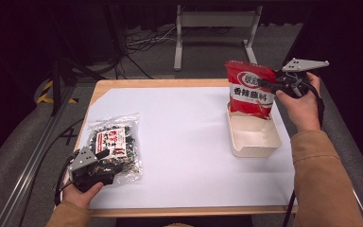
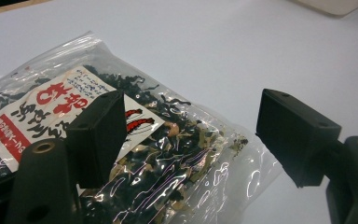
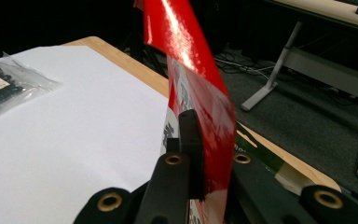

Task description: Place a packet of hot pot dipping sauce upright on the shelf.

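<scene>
Fingers of the right gripper [image 1: 270, 85] are clamping the red packet [image 1: 249, 87] upright, its bottom dipping into the far-right beige tray [image 1: 255, 142], likely for packing. Left gripper [image 2: 191, 135] fingers are gaping, released, over the near-left seaweed bag [image 1: 115, 146].

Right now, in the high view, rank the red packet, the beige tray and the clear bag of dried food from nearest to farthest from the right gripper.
1. Red packet: clamped in the right gripper, upright over the tray's far end.
2. Beige tray: just below and toward the person, on the table's right side.
3. Clear bag: far across on the left, by the left gripper.
</scene>
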### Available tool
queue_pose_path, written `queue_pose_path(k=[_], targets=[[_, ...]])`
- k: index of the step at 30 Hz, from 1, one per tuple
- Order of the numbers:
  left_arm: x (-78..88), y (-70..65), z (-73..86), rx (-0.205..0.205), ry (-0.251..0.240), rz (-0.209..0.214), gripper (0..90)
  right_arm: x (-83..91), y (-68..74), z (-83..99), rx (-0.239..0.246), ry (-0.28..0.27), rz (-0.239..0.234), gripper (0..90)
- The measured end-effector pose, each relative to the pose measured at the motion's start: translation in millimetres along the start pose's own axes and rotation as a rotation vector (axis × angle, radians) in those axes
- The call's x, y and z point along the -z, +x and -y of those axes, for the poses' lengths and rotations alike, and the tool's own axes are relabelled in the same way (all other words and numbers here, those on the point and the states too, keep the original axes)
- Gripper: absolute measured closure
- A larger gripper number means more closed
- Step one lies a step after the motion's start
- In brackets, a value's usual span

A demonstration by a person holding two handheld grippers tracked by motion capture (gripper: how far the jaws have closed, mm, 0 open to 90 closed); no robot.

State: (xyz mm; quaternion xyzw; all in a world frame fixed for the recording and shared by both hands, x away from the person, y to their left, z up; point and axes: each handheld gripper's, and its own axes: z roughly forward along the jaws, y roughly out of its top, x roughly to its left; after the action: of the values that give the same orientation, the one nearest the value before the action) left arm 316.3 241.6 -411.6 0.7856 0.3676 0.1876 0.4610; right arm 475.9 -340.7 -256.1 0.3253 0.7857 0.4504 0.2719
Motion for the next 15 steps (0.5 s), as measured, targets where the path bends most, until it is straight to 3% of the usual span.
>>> queue_pose_path(k=[15], targets=[[-0.5, 0.6, 0.4, 0.004, 0.000, 0.003, 25.0, -23.4, -1.3, 3.5, 0.021, 0.056, -0.012, 90.0]])
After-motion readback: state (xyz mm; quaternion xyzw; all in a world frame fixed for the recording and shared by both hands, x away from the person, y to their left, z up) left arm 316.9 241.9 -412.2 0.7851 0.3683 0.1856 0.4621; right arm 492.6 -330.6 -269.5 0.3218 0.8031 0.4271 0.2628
